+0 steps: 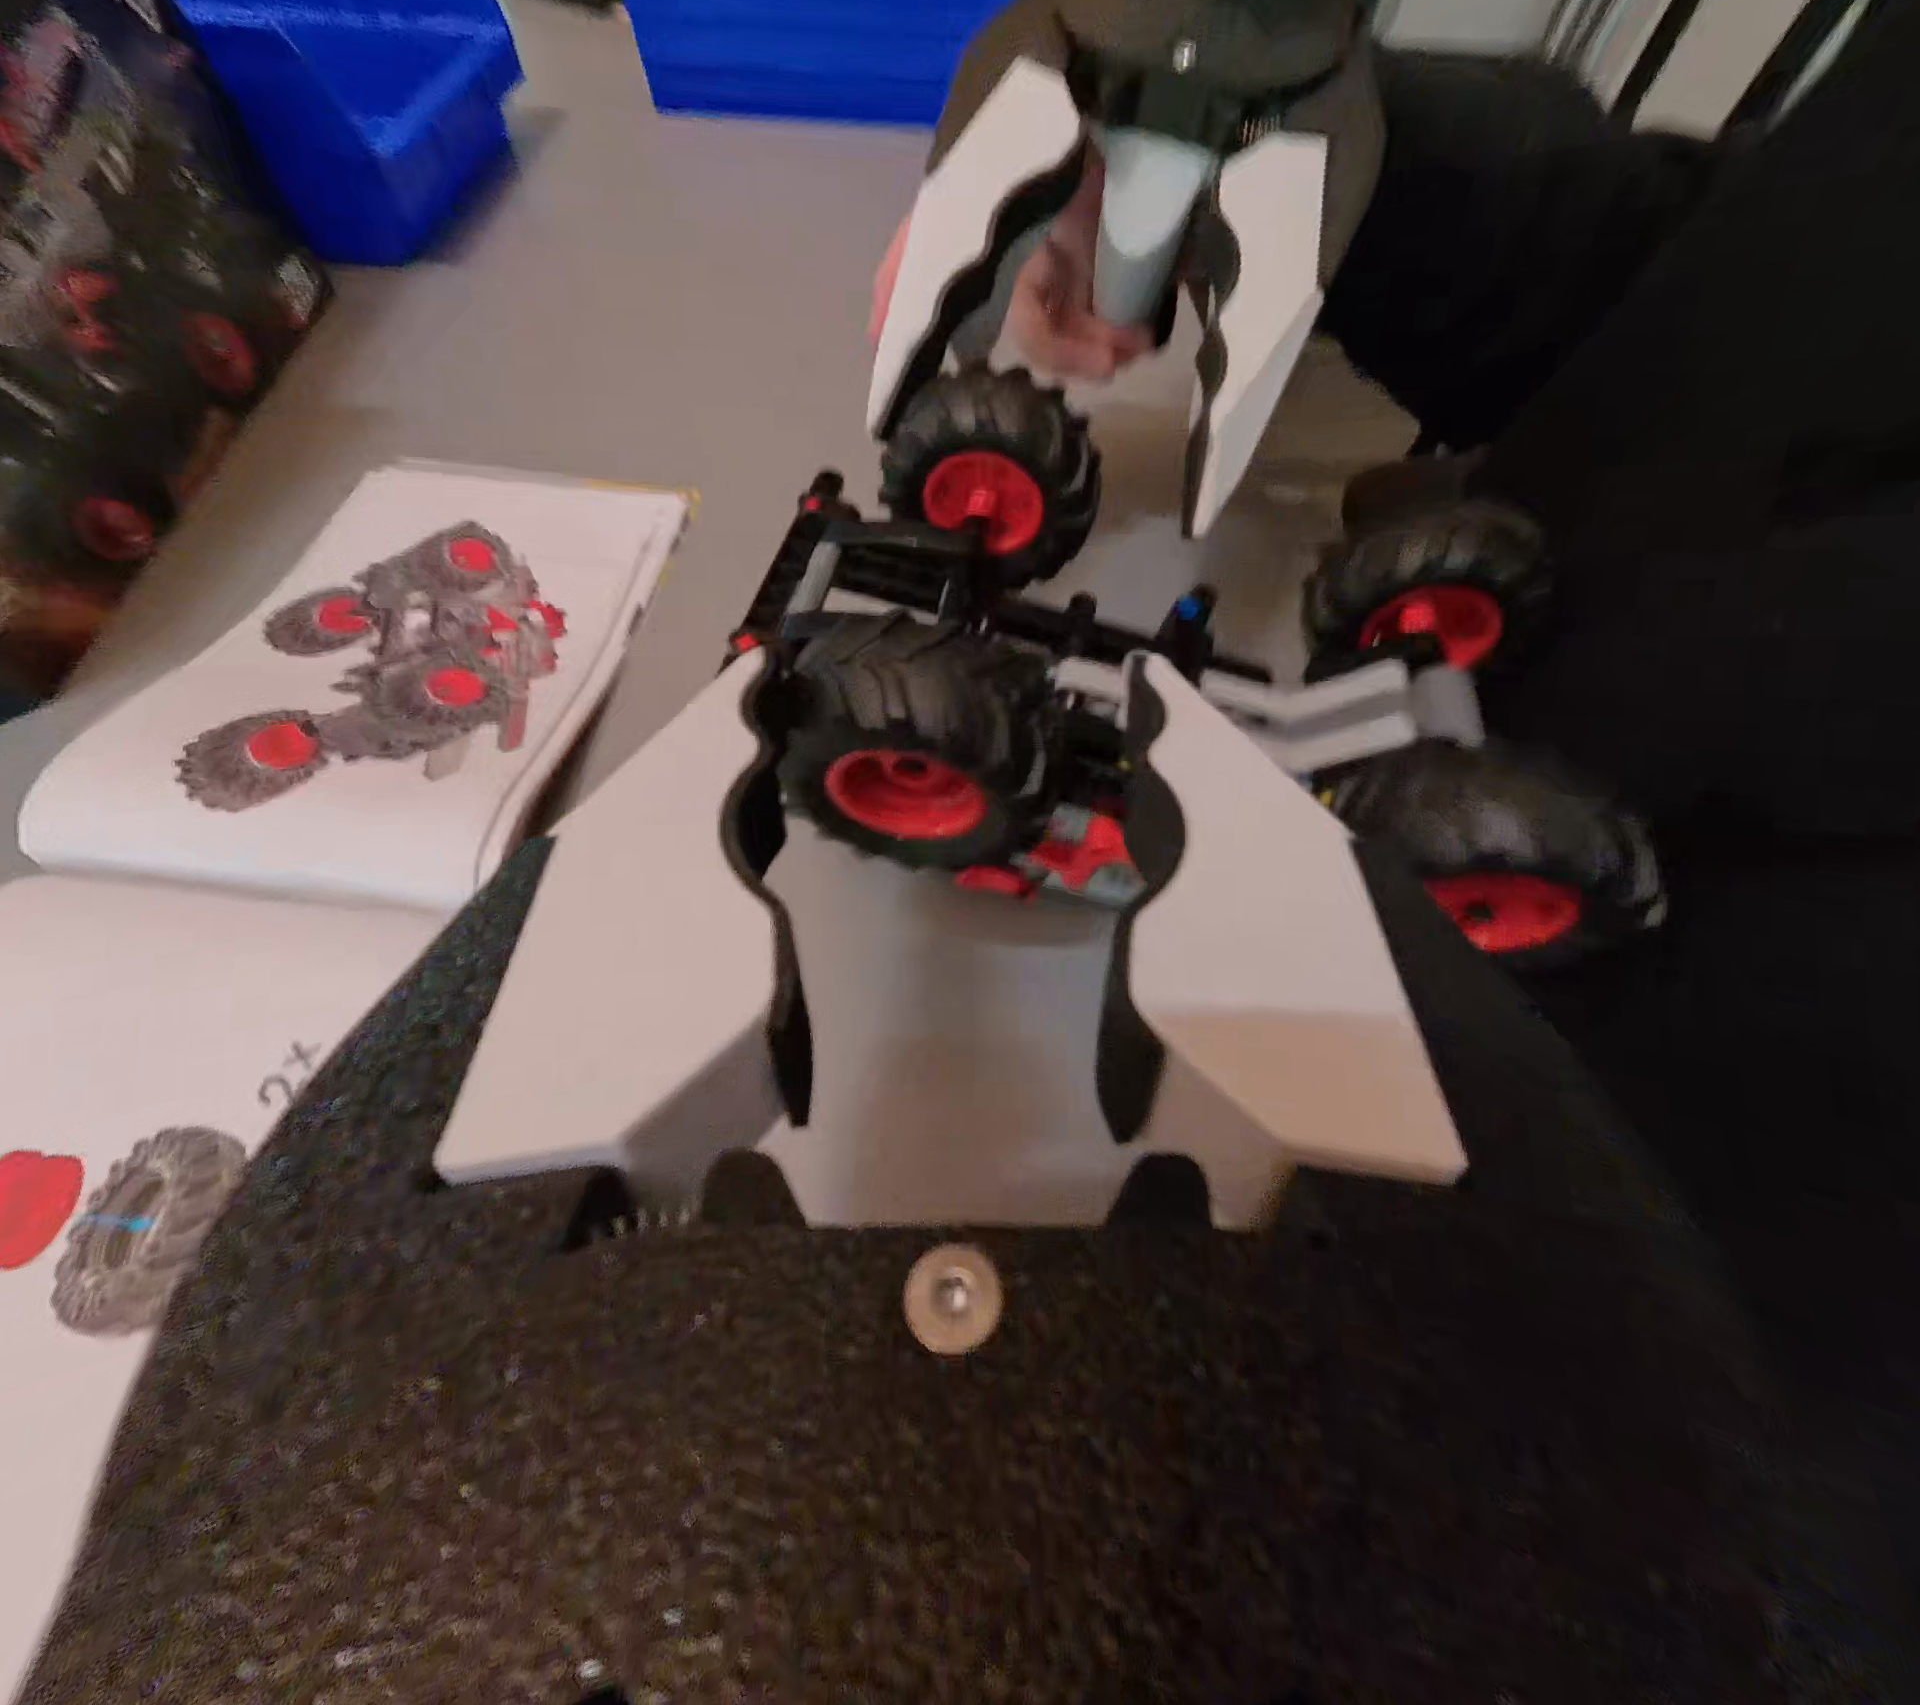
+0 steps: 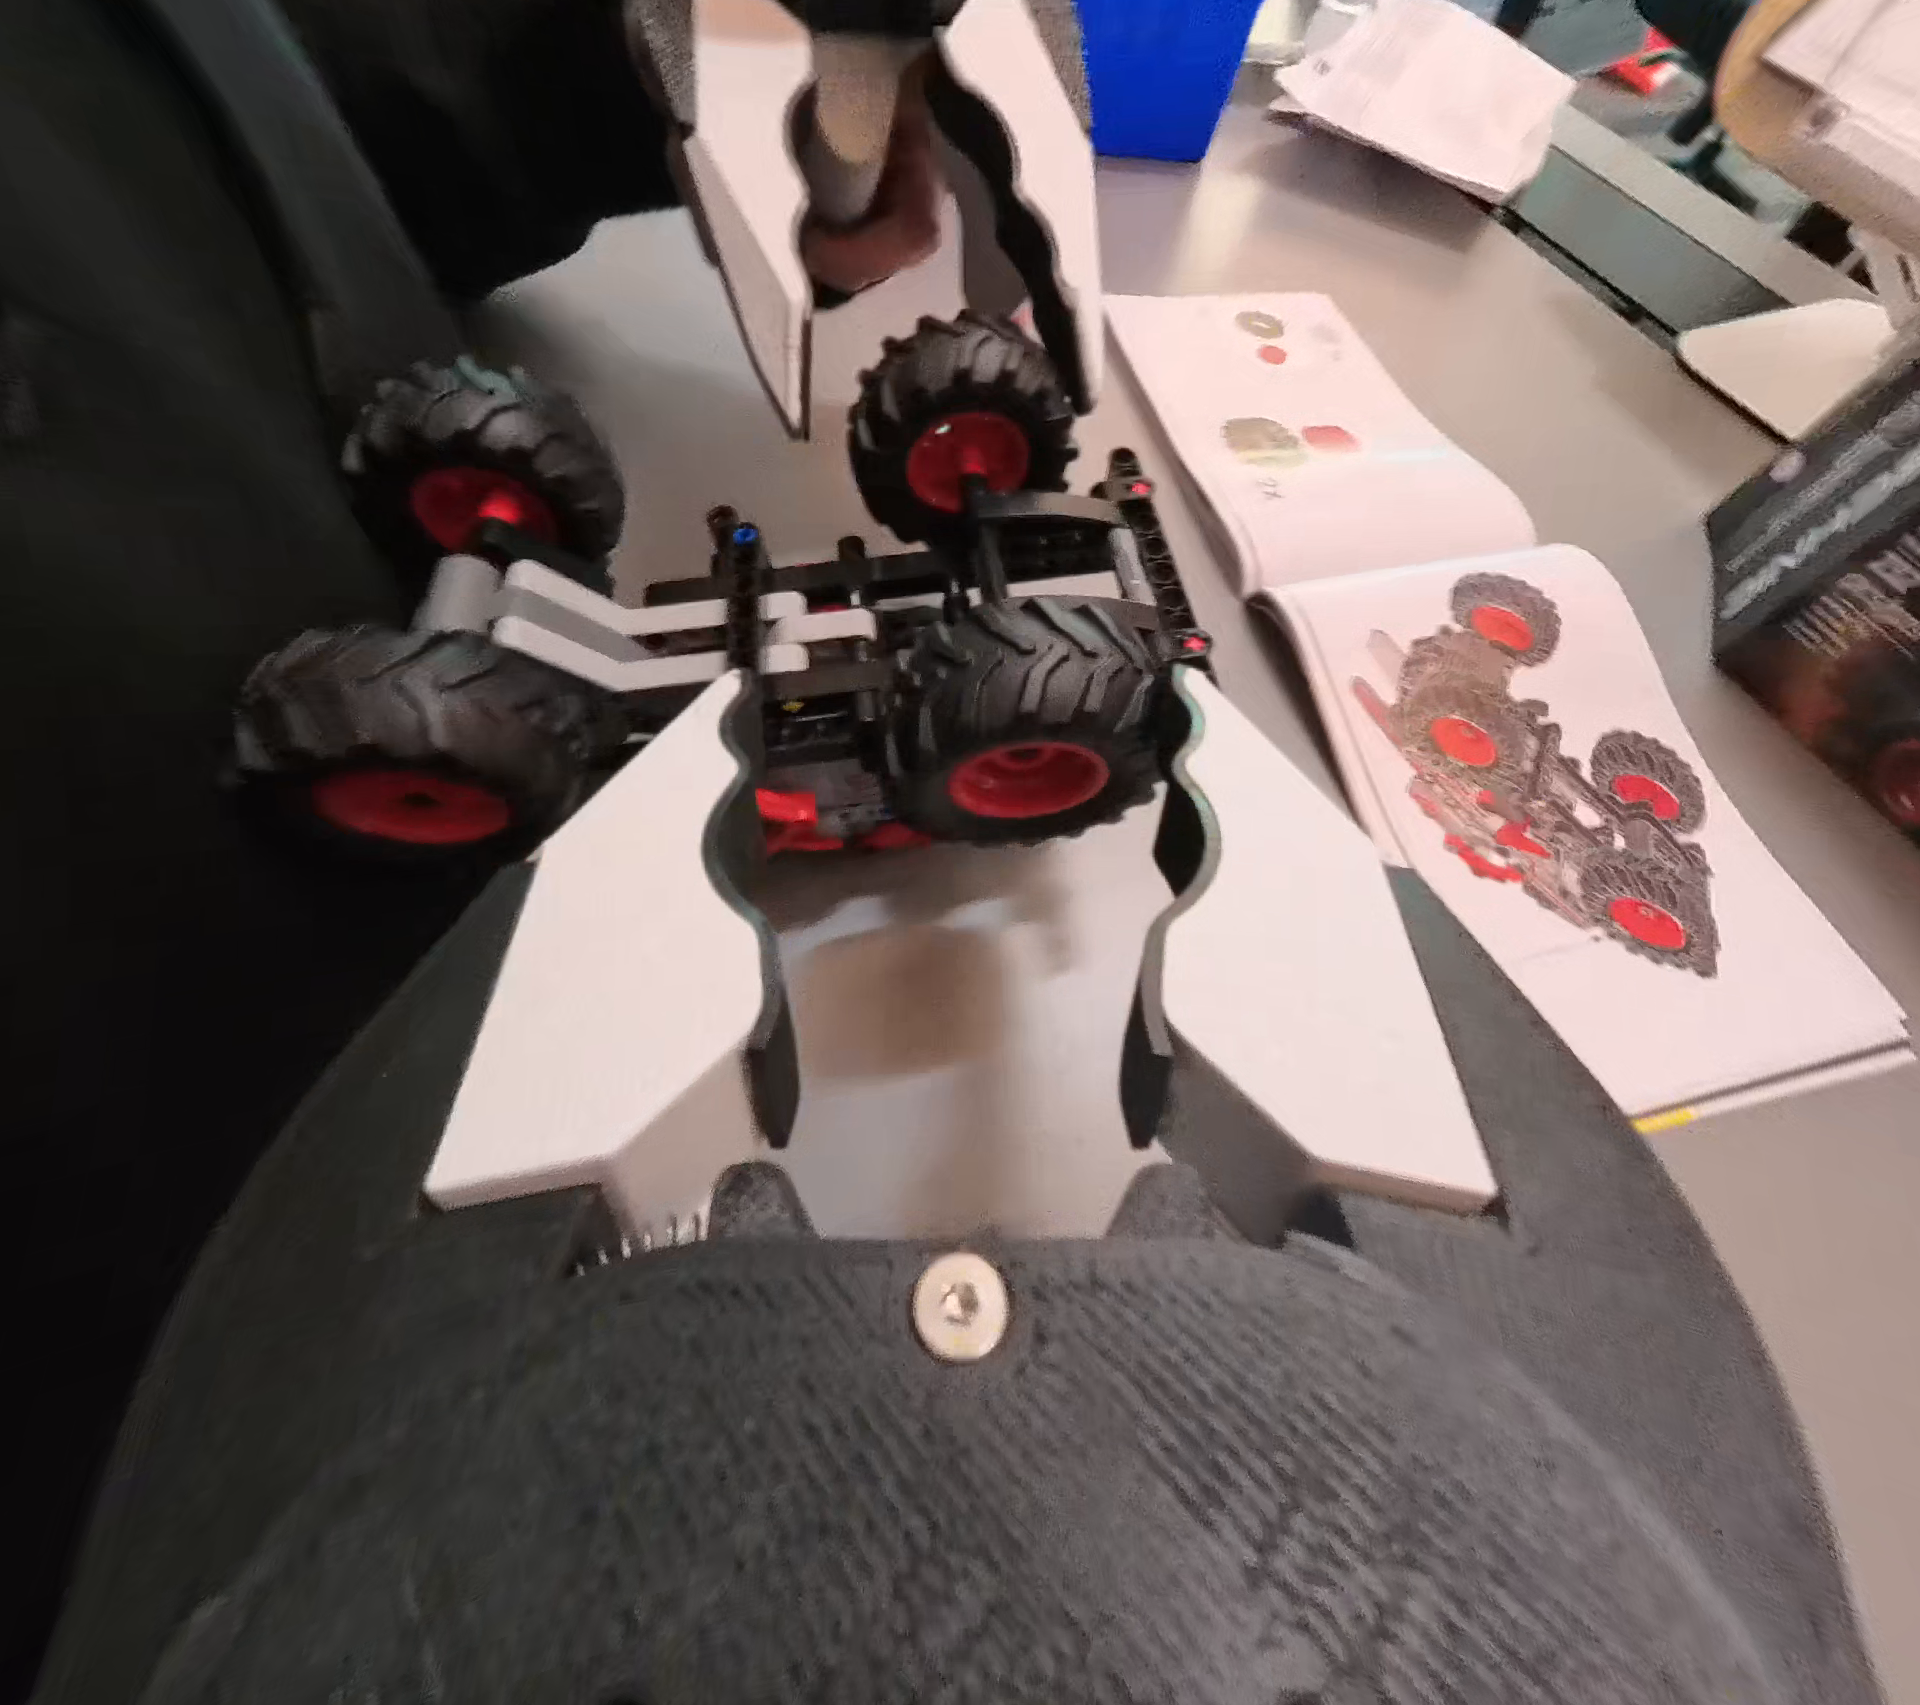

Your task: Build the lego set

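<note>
black lego truck chassis with red-hubbed knobbly tyres (image 1: 1018,679) lies on the grey surface (image 1: 644,325). left tongs (image 1: 940,782) and right tongs (image 2: 966,772) both gape wide, each straddling one wheel end, gripping nothing. wheel-fitting step, seemingly; next: close and press the wheel home.

Grey table (image 1: 665,325), blue bins (image 1: 343,55)

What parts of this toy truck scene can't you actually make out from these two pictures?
- Left wrist view: whether the left tool touches the near wheel; motion blur.
- Right wrist view: where the right tool meets the truck; its own fingers hide it.
- Both views: the instruction booklet steps; too small and blurred.
</note>
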`<state>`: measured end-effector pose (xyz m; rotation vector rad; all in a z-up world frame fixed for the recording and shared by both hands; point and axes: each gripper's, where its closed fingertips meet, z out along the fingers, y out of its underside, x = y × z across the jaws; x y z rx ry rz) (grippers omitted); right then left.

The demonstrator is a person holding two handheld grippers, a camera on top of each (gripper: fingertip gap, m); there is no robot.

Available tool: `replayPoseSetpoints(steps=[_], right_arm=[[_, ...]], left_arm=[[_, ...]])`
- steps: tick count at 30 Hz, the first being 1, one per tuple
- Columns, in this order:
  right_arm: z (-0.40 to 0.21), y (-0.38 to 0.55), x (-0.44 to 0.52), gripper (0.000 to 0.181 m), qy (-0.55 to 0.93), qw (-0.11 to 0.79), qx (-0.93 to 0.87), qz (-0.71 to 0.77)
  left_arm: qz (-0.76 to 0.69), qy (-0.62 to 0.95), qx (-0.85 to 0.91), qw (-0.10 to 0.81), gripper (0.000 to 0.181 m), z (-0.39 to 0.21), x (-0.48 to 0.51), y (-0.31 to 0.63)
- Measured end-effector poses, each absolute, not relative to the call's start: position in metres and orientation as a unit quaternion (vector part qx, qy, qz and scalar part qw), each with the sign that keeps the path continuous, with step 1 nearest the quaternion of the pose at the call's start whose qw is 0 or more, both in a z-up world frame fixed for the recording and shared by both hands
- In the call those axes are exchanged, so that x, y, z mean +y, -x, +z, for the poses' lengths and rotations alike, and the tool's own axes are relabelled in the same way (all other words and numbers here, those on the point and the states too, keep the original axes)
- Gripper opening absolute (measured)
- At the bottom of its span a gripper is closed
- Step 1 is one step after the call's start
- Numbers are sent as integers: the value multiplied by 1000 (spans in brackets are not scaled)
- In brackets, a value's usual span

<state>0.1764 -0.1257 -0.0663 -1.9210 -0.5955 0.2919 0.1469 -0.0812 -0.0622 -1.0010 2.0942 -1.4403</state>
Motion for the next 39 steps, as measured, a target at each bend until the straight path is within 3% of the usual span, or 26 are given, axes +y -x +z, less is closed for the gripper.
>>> replayPoseSetpoints(steps=[1,3,4,5,7,13,25,32,39], right_arm=[[-59,-169,-133,78,790,537,-267,126],[-38,-127,-173,15,741,527,-340,239],[-38,-115,-188,9,741,495,-363,272],[-44,-119,-188,11,759,483,-362,245],[-50,-139,-184,44,781,496,-333,181],[-12,-176,-170,49,736,619,-222,165],[-54,-164,-171,74,779,571,-190,178],[-78,-136,-168,94,790,554,-214,152],[-88,-124,-156,83,775,566,-275,68]], left_arm=[[-522,339,757,196,37,-59,-84,-138],[-594,251,754,129,22,-32,-109,-100],[-592,240,763,99,14,-33,-116,-88],[-561,255,780,109,11,-44,-115,-88],[-533,284,783,151,39,-55,-107,-94],[-597,304,726,154,41,-33,-105,-101],[-559,339,741,154,47,-51,-97,-98],[-526,348,761,154,69,-73,-113,-85],[-449,313,791,272,77,-91,-130,-87]])
